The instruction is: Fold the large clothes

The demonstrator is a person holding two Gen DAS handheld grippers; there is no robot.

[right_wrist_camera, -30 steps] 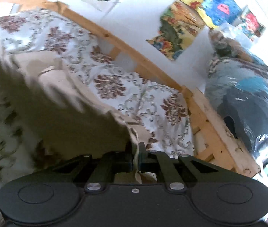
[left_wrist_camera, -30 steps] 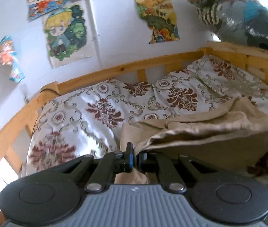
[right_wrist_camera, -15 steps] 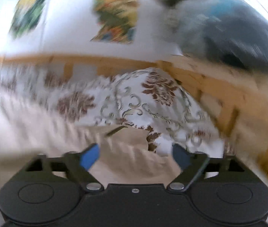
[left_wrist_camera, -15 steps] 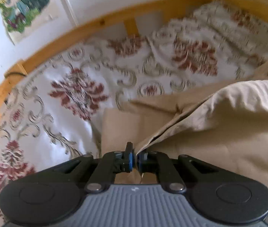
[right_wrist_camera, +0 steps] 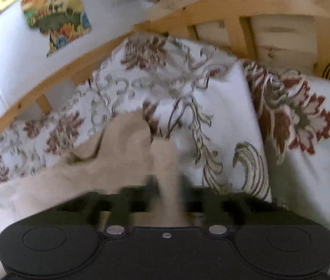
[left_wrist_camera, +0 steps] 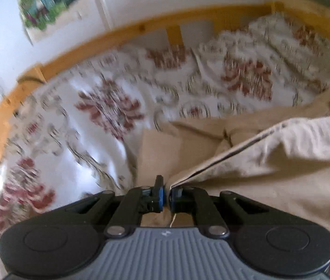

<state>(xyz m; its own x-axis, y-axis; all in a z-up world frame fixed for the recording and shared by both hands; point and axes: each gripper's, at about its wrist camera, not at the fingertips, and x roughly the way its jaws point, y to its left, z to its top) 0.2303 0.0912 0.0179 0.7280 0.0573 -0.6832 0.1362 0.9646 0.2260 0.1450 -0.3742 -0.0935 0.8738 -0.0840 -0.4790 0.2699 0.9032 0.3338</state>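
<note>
A large beige garment (left_wrist_camera: 269, 163) lies spread on the flowered bed cover (left_wrist_camera: 109, 107). My left gripper (left_wrist_camera: 166, 197) is shut on its seamed hem, which runs up and to the right from the pads, with a folded layer beneath. In the right wrist view the same beige garment (right_wrist_camera: 109, 163) lies low and left. A strip of it rises between the fingers of my right gripper (right_wrist_camera: 168, 186), whose jaws are closing on it. That picture is blurred, so the pads are hard to make out.
A wooden bed rail (left_wrist_camera: 141, 26) runs along the white wall behind the cover, and slatted wooden rails (right_wrist_camera: 235, 0) close off the right end. Cartoon posters (left_wrist_camera: 48, 2) hang on the wall. A flowered pillow (right_wrist_camera: 293, 121) lies at the right.
Both grippers came down closer to the bed. The right one rolled upright, stood open half a second ago, and has now closed around a strip of beige fabric. The left kept its grip.
</note>
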